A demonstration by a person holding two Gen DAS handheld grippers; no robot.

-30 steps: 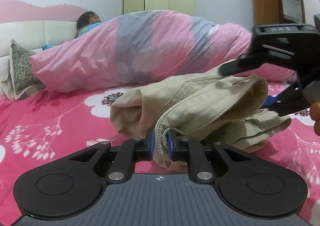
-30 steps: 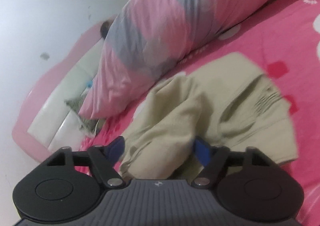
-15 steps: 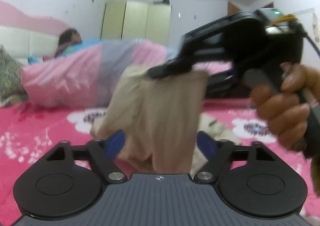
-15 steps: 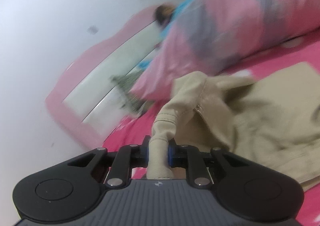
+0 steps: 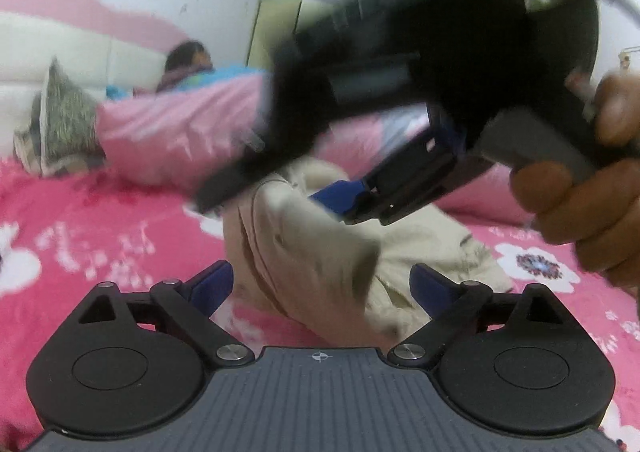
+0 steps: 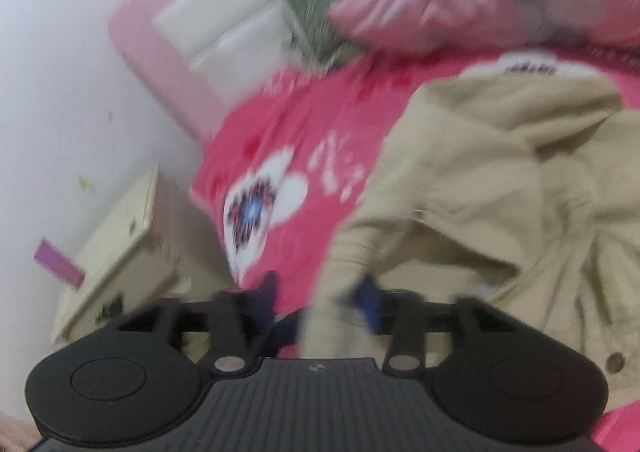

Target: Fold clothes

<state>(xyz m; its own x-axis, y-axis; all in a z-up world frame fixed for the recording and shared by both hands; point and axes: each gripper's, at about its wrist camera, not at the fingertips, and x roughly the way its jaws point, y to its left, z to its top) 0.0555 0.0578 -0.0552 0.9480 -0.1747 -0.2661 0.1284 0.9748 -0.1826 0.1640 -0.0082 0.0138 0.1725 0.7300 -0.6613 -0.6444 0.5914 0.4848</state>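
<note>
We see the left gripper spread wide, its blue pads far apart and clear of the cloth, so it grips nothing; a fold of the beige garment hangs in the gap between them without touching either pad, as far as the blur lets us judge. The right gripper is blurred; its pads stand partly apart with a strip of the garment running down between them, and we cannot tell whether they pinch it or merely flank it. In the left wrist view the right gripper crosses above the cloth, held by a hand; one blue pad lies against the raised fold.

The garment lies on the pink flowered bedsheet, just in front of a pink and grey quilt; one part rises toward the right gripper while the rest spreads crumpled on the bed. Its long axis we cannot make out in this bunched state. It is a sturdy khaki cloth with stitched seams, gathered folds and a metal button near the edge.
</note>
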